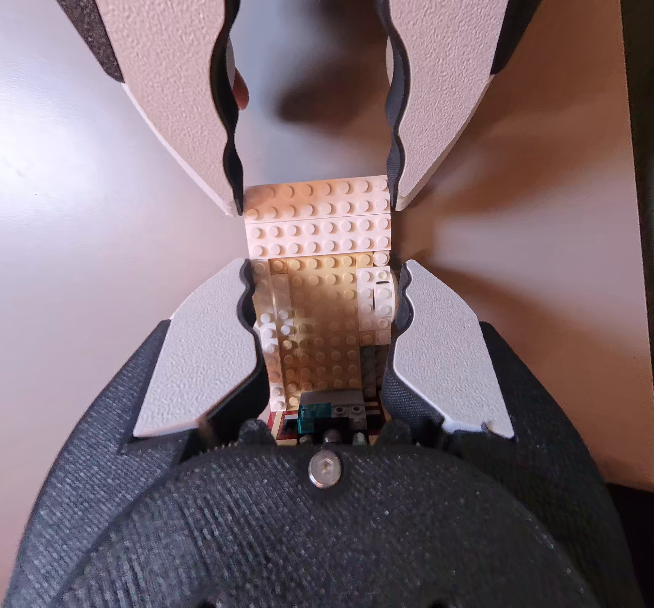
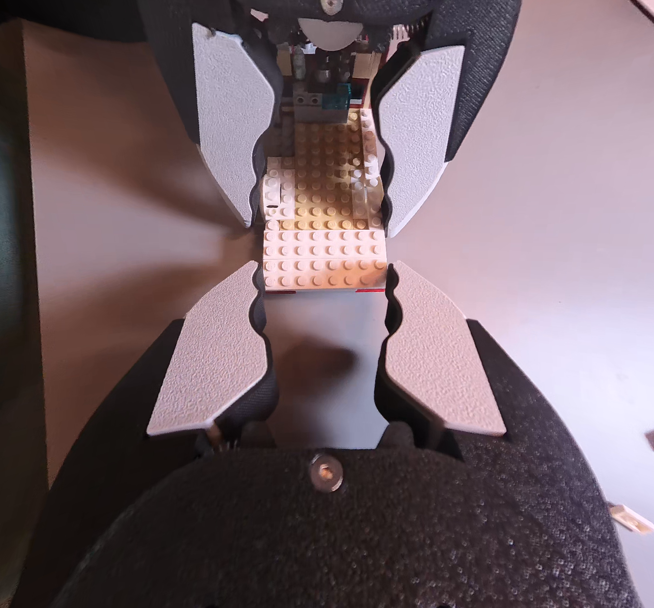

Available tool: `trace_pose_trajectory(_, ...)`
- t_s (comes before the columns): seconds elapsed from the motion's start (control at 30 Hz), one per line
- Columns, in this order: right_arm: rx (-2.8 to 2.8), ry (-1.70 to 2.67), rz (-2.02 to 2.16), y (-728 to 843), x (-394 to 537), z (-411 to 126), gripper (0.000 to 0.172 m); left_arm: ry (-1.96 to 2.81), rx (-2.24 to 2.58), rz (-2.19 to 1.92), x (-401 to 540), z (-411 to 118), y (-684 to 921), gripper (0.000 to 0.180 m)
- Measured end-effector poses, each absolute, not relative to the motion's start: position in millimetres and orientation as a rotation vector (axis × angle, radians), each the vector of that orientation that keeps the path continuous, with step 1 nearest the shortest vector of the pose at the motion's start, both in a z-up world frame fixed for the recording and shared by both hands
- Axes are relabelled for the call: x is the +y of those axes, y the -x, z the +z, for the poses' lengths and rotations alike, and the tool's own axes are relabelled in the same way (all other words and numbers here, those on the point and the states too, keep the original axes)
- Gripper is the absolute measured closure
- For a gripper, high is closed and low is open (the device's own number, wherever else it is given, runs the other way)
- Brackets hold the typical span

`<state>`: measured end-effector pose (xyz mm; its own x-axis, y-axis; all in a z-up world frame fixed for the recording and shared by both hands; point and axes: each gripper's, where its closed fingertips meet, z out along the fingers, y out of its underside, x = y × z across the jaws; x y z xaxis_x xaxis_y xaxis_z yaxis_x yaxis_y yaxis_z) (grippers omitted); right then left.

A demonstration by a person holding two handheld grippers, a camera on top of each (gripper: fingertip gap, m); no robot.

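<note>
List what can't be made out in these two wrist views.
- Brick build: its near end in the left wrist view is hidden by the left tongs body.
- Its underside: unseen in both views.
- Flat piece: cut off by the right wrist view's edge.
- Right tongs: pad contact unclear.

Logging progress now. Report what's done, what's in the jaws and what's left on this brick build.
Done: the studded brick model, with a tan middle and white plates at one end, is in one piece. In hand: the left gripper grips its tan section and the right gripper its white end, jaws against both sides. Left: cannot tell; one loose pale piece lies apart on the table.
</note>
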<state>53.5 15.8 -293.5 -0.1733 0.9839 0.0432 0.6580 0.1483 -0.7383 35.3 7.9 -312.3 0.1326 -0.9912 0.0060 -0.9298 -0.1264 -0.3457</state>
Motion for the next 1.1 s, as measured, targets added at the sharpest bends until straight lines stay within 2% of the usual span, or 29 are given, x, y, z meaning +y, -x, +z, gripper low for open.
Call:
trace_pose_trajectory(0.13, -1.903, 1.504, 0.793, -53.2, 15.1, -292.6, 0.107, 2.162, 1.905, -0.349, 7.8, -312.6, -35.2, 0.101)
trace_pose_trajectory(0.27, -1.929, 1.337, 0.739, -52.8, 4.1, -287.7, 0.158, 2.202, 1.834, -0.356, 19.2, -312.7, -31.4, 0.101)
trace_pose_trajectory(0.3, -1.923, 1.323, 0.709, -52.0, 4.0, -287.1, 0.154, 2.193, 1.842, -0.363, 18.9, -312.6, -31.0, 0.101)
trace_pose_trajectory(0.37, -1.862, 1.385, 0.745, -50.5, 10.8, -280.9, 0.118, 2.172, 1.888, -0.34, 15.3, -312.9, -31.0, 0.102)
trace_pose_trajectory(0.5, -1.851, 1.569, 0.877, -55.3, 21.7, -282.7, 0.094, 2.176, 1.886, -0.334, 14.7, -312.8, -31.6, 0.102)
trace_pose_trajectory(0.57, -1.875, 1.632, 0.904, -54.1, 19.4, -291.8, 0.094, 2.169, 1.891, -0.337, 14.7, -312.8, -31.8, 0.102)
trace_pose_trajectory(0.63, -1.873, 1.654, 0.88, -51.5, 22.9, -295.1, 0.104, 2.164, 1.89, -0.342, 14.7, -312.7, -32.0, 0.102)
trace_pose_trajectory(1.1, -1.865, 1.438, 0.812, -49.3, 20.8, -289.4, 0.11, 2.17, 1.895, -0.384, 14.5, -312.9, -31.3, 0.101)
